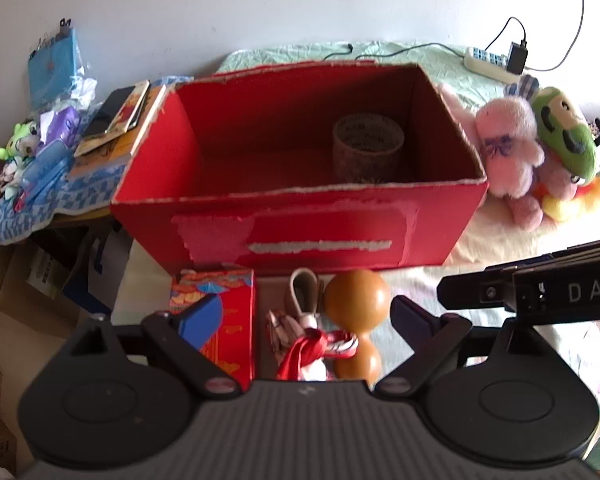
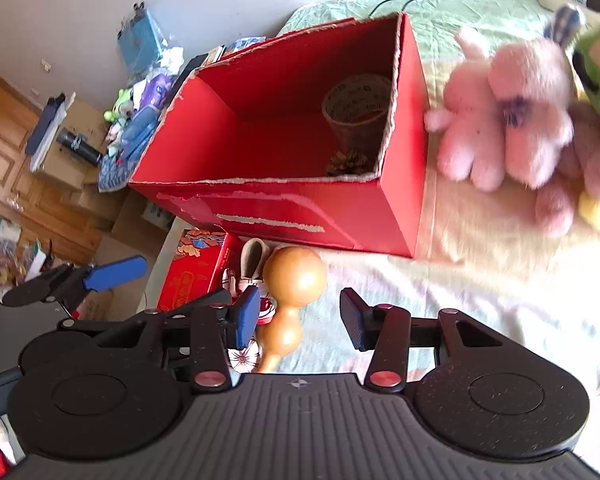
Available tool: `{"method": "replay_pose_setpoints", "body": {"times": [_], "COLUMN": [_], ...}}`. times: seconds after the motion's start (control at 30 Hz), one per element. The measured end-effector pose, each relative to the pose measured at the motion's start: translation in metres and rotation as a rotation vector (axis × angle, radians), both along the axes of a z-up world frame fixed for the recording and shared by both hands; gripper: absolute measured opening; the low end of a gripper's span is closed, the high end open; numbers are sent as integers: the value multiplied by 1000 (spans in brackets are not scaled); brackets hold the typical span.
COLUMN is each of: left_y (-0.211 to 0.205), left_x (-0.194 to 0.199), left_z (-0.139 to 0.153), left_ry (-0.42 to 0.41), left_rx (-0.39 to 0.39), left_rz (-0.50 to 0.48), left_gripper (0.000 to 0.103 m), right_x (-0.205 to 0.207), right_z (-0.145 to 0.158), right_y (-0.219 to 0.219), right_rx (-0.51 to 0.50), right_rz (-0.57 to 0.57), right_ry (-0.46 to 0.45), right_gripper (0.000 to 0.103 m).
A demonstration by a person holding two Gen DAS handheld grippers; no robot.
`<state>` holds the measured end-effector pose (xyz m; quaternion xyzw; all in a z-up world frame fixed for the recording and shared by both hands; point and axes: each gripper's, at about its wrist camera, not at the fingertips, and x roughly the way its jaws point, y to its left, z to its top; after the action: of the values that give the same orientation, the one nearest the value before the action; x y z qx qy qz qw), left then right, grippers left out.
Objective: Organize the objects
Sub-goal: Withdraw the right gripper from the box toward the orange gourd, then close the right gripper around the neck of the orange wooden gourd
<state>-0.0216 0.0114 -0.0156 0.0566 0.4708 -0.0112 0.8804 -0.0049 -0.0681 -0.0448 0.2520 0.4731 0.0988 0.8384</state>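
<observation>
Both grippers gape empty; only the right wrist view shows a pinecone inside the red box.

- My left tool points forward and slightly down, its two black fingers spread wide apart with nothing between the pads.
- One left finger carries a blue pad; the opposite finger shows dark.
- My right tool sits to the right of the left one, also angled forward and down, fingers parted and gripping nothing.
- From the right wrist view, a blue-padded finger of my left tool juts in at the left edge, level and apart from my right tool.
</observation>
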Motion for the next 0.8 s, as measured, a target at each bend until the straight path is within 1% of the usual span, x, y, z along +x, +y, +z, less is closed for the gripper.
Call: {"method": "replay_pose_setpoints", "body": {"times": [0.27,0.5,0.6,0.7,0.8], "left_y": [0,2,3,5,5], "left_x": [-8,-14,-14,-14,-11], "left_z": [-11,-17,-19,-21,-22], "left_ry": [27,36,44,49,55], "left_rx": [29,45,47,50,50], "left_rz": [1,7,12,19,27], "left_gripper": [92,92,94,94,94], "right_x": [-17,-26,-29,-32,-33], "right_z": [-11,-21,-22,-22,-24], "right_y": [13,14,15,15,15], "right_rx": [-19,-7,-8,-19,-4], "right_rz": [-95,-167,-188,-204,-221], "right_ry": [-31,-20,-22,-34,-40], "right_gripper": [48,48,48,48,48]}}
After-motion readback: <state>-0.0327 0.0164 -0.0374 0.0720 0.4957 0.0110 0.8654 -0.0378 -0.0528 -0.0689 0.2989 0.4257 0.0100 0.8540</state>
